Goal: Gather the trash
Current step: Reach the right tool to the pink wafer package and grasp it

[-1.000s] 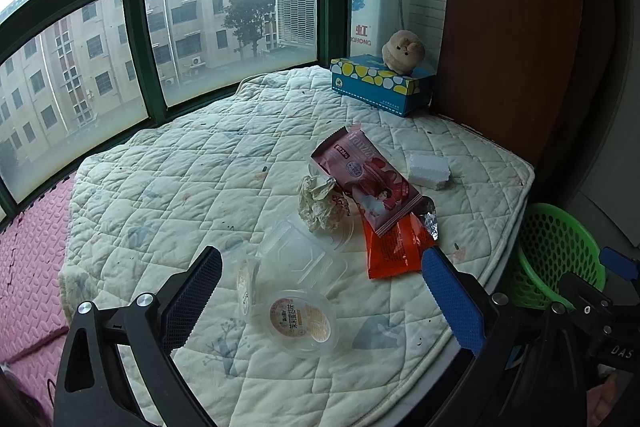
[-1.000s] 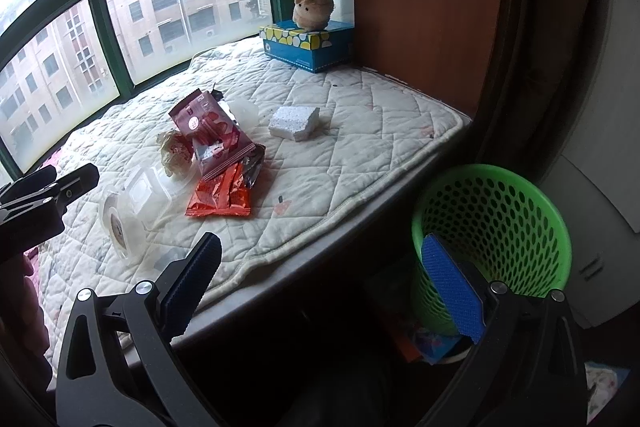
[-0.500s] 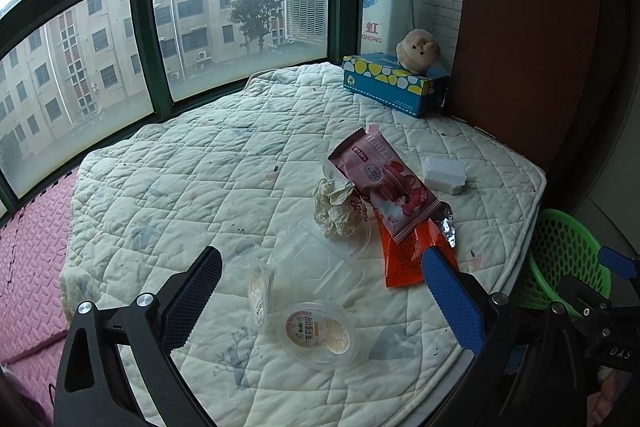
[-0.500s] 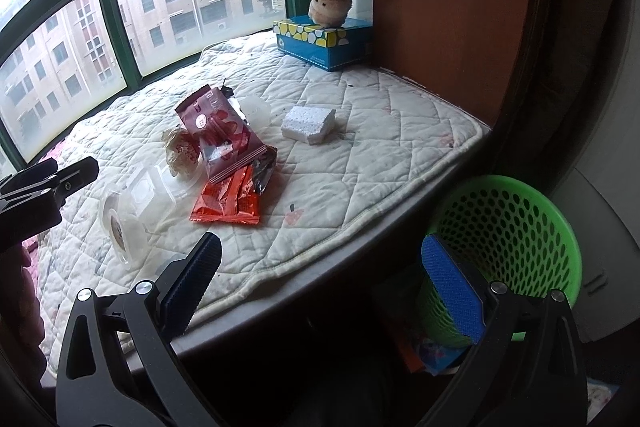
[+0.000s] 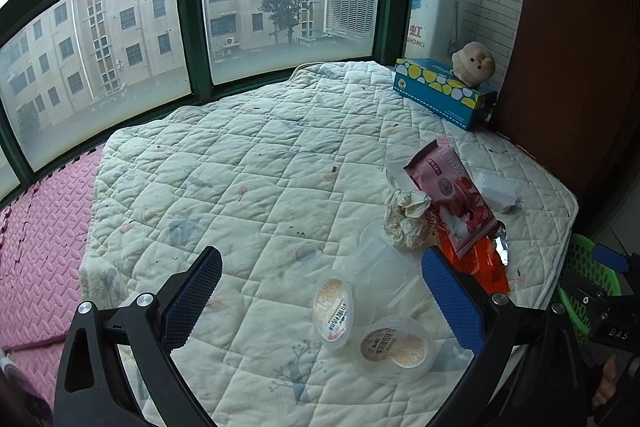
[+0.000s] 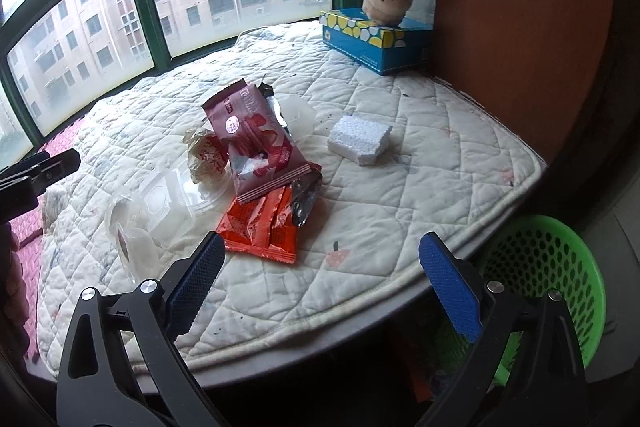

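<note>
Both grippers, left (image 5: 320, 297) and right (image 6: 320, 279), hang spread and empty over the quilt's (image 5: 240, 187) near edge. Only the left view shows two labelled cups (image 5: 394, 347) at lower centre; only the right shows the green basket (image 6: 540, 267) whole, lower right. Mid-frame, trash clusters: clear box (image 6: 160, 203), red wrapper (image 6: 264, 227), pink packet (image 6: 252, 135) overlapping it, crumpled paper (image 6: 206, 155). Foam block (image 6: 360, 139) sits apart; bare quilt lies left.

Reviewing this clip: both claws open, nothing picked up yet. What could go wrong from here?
1. The trash is piled: the pink wrapper overlaps the orange wrapper and the crumpled paper, so a grab may drag neighbours along.
2. The clear plastic containers look thin and slick; they might crush or slip.
3. The green basket sits below the mattress edge, so a release might miss.
</note>
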A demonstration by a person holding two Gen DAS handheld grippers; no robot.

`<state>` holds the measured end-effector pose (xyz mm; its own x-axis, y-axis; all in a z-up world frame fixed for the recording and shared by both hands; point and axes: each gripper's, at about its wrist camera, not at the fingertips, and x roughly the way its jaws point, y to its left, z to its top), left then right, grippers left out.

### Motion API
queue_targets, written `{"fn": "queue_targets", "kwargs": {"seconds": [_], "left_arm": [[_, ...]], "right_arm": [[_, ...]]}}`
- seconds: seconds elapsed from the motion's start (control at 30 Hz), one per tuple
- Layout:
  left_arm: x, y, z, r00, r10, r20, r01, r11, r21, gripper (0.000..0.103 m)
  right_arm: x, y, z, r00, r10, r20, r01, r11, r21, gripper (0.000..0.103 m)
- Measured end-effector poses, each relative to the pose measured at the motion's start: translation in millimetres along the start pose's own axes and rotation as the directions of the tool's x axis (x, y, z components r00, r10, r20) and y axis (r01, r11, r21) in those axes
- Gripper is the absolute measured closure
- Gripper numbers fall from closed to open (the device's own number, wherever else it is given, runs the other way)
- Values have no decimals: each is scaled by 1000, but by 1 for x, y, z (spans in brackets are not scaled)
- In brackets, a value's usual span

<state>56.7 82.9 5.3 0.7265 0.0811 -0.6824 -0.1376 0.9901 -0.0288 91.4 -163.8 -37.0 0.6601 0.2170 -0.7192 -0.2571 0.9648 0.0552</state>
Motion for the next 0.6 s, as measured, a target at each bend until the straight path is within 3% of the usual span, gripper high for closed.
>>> {"fn": "queue_targets", "kwargs": {"seconds": [0.4,0.6], "left_arm": [[16,26,-19,997,-18,-70,16,1000,-27,6],[26,33,-34,992,-37,-119,33,999,-33,6]], "right_arm": [[63,36,45,994,91,-54,-97,986,-138,11],[101,54,64,994,78,-81,-96,966,-240,11]]}}
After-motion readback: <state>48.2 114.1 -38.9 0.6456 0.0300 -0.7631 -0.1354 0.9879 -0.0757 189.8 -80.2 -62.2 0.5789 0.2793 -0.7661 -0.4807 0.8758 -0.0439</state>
